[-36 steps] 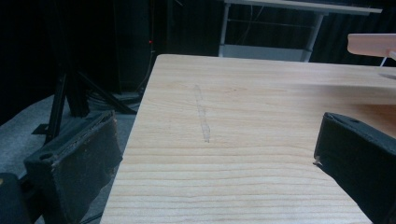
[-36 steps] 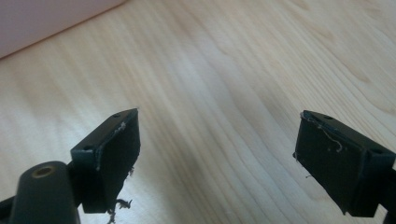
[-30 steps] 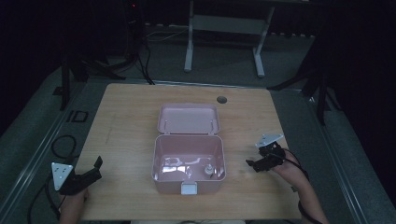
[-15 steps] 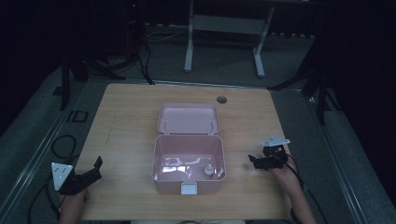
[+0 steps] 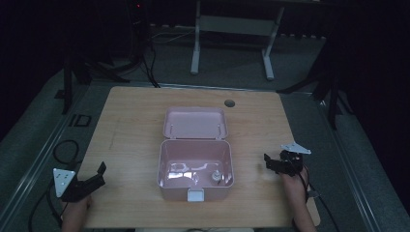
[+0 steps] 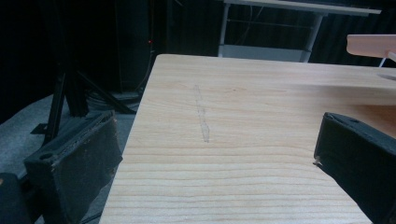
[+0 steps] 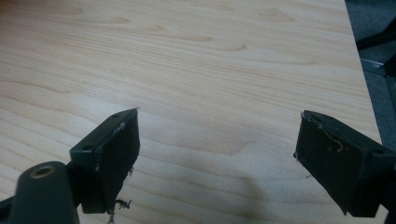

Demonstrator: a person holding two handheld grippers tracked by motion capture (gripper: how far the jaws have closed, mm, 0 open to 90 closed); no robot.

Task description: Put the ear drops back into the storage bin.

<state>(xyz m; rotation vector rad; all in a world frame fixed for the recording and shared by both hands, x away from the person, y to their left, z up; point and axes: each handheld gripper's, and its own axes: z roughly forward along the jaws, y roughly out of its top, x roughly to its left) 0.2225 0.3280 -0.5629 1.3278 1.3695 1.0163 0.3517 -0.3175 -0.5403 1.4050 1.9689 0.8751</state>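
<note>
A pink box stands open at the middle of the table, toward the near edge, its lid laid back toward the far edge and a small object inside at its right. The right hand-held gripper hovers near the right edge, jaws spread and empty, pointing at the box, and looks nearer to it. The left hand-held gripper sits at the near left corner, released too, well apart from the box, which lies to its right
</note>
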